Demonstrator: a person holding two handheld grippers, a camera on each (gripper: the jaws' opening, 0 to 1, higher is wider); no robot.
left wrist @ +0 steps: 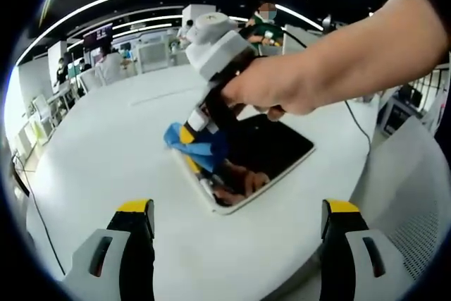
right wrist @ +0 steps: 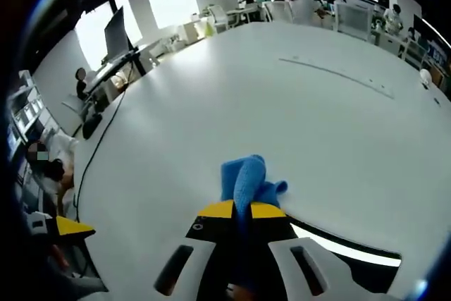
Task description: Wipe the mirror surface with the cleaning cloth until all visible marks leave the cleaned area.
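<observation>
Where mirror [left wrist: 261, 156] ends, bare table [left wrist: 106, 153] around.

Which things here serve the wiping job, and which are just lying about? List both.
Job:
- mirror
- blue cleaning cloth
- right claw, shut on the cloth
- left claw, open, off the mirror

Lying about:
- black cable
- white table

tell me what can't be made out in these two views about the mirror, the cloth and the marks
- Mirror, left gripper view: the right gripper and hand cover its far end; marks cannot be told from reflections.
- Mirror, right gripper view: a bright sliver shows; the gripper hides the rest.
- Blue cloth: the jaws pinch it, hiding its lower part.
- Left gripper: jaws open, tips cut by the bottom edge.
</observation>
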